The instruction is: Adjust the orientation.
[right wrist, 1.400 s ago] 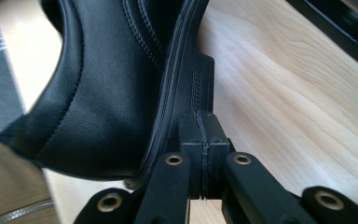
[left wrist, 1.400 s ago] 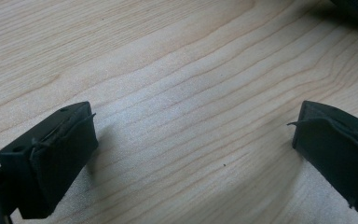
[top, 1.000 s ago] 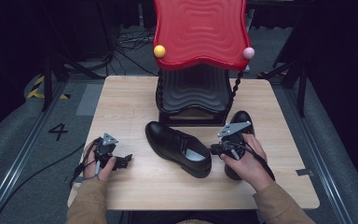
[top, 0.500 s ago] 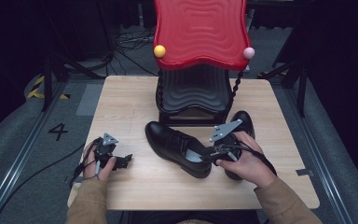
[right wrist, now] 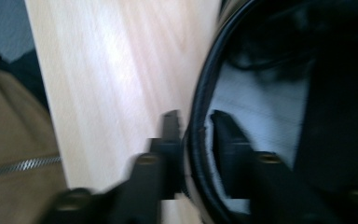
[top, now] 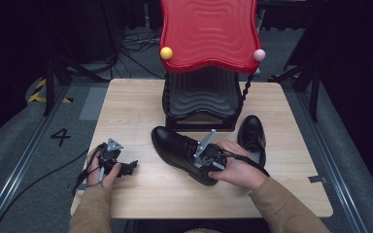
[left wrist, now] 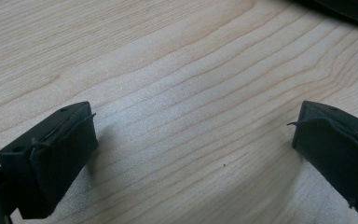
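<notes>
Shoe rim pinched at the heel — that is the work in hand. Largest on the wooden table [top: 126, 116] is the red-topped stand [top: 208, 34] at the far edge, with its black ribbed base [top: 201, 97]. In front of it lies the black shoe [top: 175, 145], toe toward the far left, heel toward the person. Its mate, the second shoe [top: 251, 133], sits just to the right, apart from it. The right gripper [right wrist: 196, 130] has just been closing its jaws, and they straddle the black shoe's collar — one jaw outside, one inside against the pale lining — narrow and, blurred as it is, pressing the rim. The left gripper [left wrist: 191, 135] rests at the near left, jaws wide over bare wood.
</notes>
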Motion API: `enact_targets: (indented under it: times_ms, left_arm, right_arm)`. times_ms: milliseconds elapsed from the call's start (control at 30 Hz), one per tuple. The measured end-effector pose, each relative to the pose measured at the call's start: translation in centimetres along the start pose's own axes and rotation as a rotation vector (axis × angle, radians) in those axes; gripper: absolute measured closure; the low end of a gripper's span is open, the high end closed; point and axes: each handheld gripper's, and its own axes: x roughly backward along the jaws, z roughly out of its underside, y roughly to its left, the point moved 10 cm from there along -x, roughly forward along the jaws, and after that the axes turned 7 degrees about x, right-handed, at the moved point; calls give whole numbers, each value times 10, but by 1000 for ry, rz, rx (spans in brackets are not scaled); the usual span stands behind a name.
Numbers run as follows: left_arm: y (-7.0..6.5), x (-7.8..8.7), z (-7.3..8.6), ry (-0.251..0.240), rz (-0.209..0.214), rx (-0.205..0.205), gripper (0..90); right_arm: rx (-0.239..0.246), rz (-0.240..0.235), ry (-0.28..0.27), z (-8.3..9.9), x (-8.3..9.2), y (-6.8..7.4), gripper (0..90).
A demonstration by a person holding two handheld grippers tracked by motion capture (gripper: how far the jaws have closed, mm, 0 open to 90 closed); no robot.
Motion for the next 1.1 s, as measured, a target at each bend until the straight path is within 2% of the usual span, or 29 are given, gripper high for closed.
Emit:
enact_targets:
  times_ms: [100,233,500,533,567,600,633,700,733,767,867,1033,1100]
  left_arm:
    - [0,0,0,-2,-2,-1,1]
    - [0,0,0,0,0,1,1]
    - [0,0,0,-1,0,1,0]
    - [0,0,0,3,2,0,0]
    - [0,-1,0,2,5,2,0]
    - [0,-1,0,2,5,2,0]
    - [0,-1,-1,3,4,2,0]
    - [0,-1,-1,6,4,0,0]
    - [0,-1,-1,5,4,0,0]
    - [1,-1,-1,3,2,-3,0]
    - [0,-1,-1,5,2,-1,0]
    - [0,-1,-2,4,2,-1,0]
    - [0,-1,-2,4,1,0,0]
  right_arm:
    - [-4,0,6,-1,0,0,840]
    - [-5,24,-21,-5,4,2,846]
    - [-49,50,-78,0,22,22,845]
    - [-66,55,-85,2,24,25,844]
    - [-122,72,-107,9,32,33,843]
    - [-122,72,-107,9,32,33,843]
    - [-147,81,-108,12,34,36,842]
    - [-198,115,-102,17,37,40,839]
    - [-251,135,-102,19,38,42,838]
    - [-279,161,-97,22,37,42,836]
    - [-314,219,-86,24,33,38,819]
    - [-324,207,-77,23,23,38,813]
    - [-320,181,-60,24,20,42,814]
